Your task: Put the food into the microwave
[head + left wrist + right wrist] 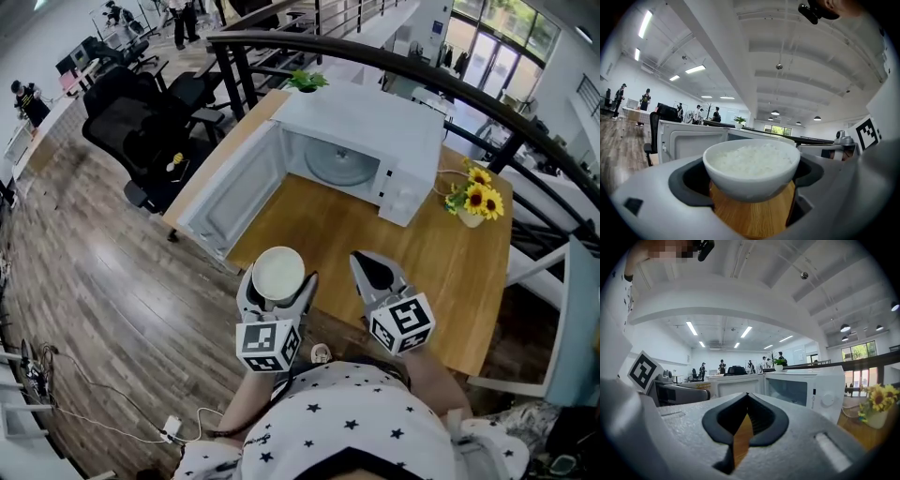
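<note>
A white bowl of rice point(278, 273) is held above the near part of the wooden table point(328, 225), and my left gripper point(279, 284) is shut on it. In the left gripper view the bowl point(751, 166) fills the space between the jaws. The white microwave point(361, 117) stands at the table's far side with its door point(239, 192) swung open to the left and a glass turntable point(342, 164) showing inside. My right gripper point(368, 262) hovers beside the bowl on the right, shut with nothing in it point(746, 401). The microwave point(806, 387) lies ahead of the right gripper.
A vase of sunflowers point(473, 199) stands right of the microwave, also visible in the right gripper view point(876, 408). A small potted plant point(307, 81) sits behind the microwave. Black office chairs point(141, 112) stand left of the table; a dark railing point(441, 75) curves behind.
</note>
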`<control>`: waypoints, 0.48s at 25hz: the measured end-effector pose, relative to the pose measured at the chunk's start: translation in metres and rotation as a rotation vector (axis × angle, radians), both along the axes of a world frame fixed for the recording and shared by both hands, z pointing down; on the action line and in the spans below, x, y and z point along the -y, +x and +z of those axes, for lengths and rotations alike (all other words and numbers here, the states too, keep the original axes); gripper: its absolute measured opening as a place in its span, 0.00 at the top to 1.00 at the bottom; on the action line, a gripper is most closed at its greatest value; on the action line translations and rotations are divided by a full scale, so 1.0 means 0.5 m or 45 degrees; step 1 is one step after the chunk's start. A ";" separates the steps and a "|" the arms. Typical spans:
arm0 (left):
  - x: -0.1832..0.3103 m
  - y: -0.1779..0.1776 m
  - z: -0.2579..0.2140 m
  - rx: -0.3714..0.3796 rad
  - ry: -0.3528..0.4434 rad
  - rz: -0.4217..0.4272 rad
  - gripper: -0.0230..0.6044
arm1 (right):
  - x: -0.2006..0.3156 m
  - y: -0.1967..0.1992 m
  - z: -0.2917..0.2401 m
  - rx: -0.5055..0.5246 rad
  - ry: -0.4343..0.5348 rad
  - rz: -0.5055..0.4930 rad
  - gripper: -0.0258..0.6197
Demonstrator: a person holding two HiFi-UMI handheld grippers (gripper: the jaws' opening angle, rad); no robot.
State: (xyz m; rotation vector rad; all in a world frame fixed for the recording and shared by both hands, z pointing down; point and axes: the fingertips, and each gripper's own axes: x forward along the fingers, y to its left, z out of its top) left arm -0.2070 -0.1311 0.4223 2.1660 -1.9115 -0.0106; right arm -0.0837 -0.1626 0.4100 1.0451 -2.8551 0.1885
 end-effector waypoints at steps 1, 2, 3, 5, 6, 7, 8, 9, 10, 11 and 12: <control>0.010 0.002 0.002 0.000 -0.002 0.014 0.16 | 0.007 0.002 0.001 0.000 -0.001 0.013 0.95; 0.020 0.004 0.004 0.000 -0.003 0.028 0.16 | 0.013 0.004 0.002 -0.001 -0.003 0.024 0.95; 0.031 0.007 0.006 0.002 -0.005 0.041 0.16 | 0.019 0.006 0.003 -0.003 -0.005 0.034 0.95; 0.052 0.013 0.012 0.003 -0.008 0.067 0.16 | 0.029 0.011 0.007 -0.009 -0.010 0.051 0.95; 0.062 0.016 0.015 0.002 -0.009 0.079 0.16 | 0.033 0.013 0.010 -0.012 -0.014 0.059 0.95; 0.073 0.019 0.018 0.002 -0.012 0.091 0.16 | 0.037 0.016 0.014 -0.015 -0.019 0.067 0.95; 0.084 0.022 0.021 0.001 -0.014 0.101 0.16 | 0.041 0.018 0.017 -0.018 -0.025 0.075 0.95; 0.097 0.025 0.023 0.001 -0.016 0.111 0.16 | 0.046 0.021 0.019 -0.019 -0.032 0.082 0.95; 0.110 0.028 0.024 0.001 -0.017 0.119 0.16 | 0.051 0.023 0.022 -0.022 -0.040 0.088 0.95; 0.124 0.030 0.026 -0.001 -0.018 0.128 0.16 | 0.057 0.026 0.024 -0.025 -0.048 0.092 0.95; 0.139 0.033 0.028 -0.002 -0.020 0.135 0.16 | 0.065 0.028 0.027 -0.029 -0.055 0.096 0.95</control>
